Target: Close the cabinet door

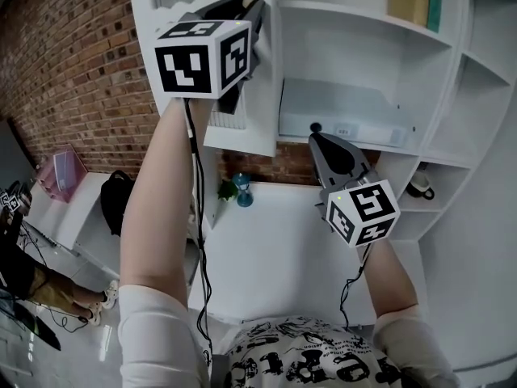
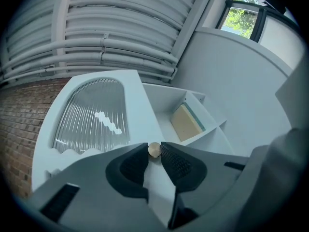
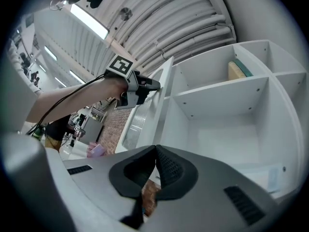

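- The cabinet door (image 2: 91, 115), with ribbed glass, stands swung open at the left.
- The left gripper (image 2: 154, 153) pinches the door's small round knob (image 2: 154, 149).
- In the cabinet (image 1: 363, 55), a book (image 2: 186, 122) sits on an upper shelf.
- The right gripper (image 3: 154, 151) has its jaws pressed together, empty.
- A cup (image 1: 418, 186) sits on a low side shelf.

Loft-like workroom: brick wall (image 1: 73, 71), exposed ceiling pipes (image 2: 111, 37).

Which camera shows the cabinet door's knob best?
Left gripper view: the brass-coloured knob shows clearly, pinched between the jaws of the left gripper. In the head and right gripper views, that gripper covers it.
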Tool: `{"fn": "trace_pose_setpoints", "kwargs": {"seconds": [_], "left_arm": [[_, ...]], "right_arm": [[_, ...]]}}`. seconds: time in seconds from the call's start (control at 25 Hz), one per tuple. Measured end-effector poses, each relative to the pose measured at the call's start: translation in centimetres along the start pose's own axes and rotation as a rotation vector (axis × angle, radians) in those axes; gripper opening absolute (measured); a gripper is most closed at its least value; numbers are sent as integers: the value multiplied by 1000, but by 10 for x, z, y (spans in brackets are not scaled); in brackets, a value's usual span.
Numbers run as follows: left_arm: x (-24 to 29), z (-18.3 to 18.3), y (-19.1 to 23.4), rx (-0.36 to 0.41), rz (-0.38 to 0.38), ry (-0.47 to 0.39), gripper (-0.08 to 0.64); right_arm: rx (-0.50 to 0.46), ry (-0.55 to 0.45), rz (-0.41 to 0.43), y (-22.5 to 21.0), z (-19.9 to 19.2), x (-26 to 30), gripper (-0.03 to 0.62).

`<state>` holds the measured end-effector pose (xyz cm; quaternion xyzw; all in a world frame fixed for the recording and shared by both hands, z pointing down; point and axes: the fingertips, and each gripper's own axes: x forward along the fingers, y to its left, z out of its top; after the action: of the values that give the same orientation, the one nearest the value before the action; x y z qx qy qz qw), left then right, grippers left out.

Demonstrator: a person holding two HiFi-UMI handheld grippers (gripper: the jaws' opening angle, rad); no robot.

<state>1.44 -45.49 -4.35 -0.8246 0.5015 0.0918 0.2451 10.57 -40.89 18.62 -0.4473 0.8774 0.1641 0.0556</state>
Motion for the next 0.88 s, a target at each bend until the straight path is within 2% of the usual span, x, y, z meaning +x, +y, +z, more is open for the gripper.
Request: {"fn": "trace_pose_setpoints", "kwargs": {"seconds": [0.4, 0.88], "left_arm": [[31, -16, 6, 71, 101, 31, 95], [43, -22, 11, 90, 134, 7, 98]], "right_arm": [[-23, 3, -21, -31, -6, -6, 15], [-2, 39, -59, -56, -21, -9, 15]]}}
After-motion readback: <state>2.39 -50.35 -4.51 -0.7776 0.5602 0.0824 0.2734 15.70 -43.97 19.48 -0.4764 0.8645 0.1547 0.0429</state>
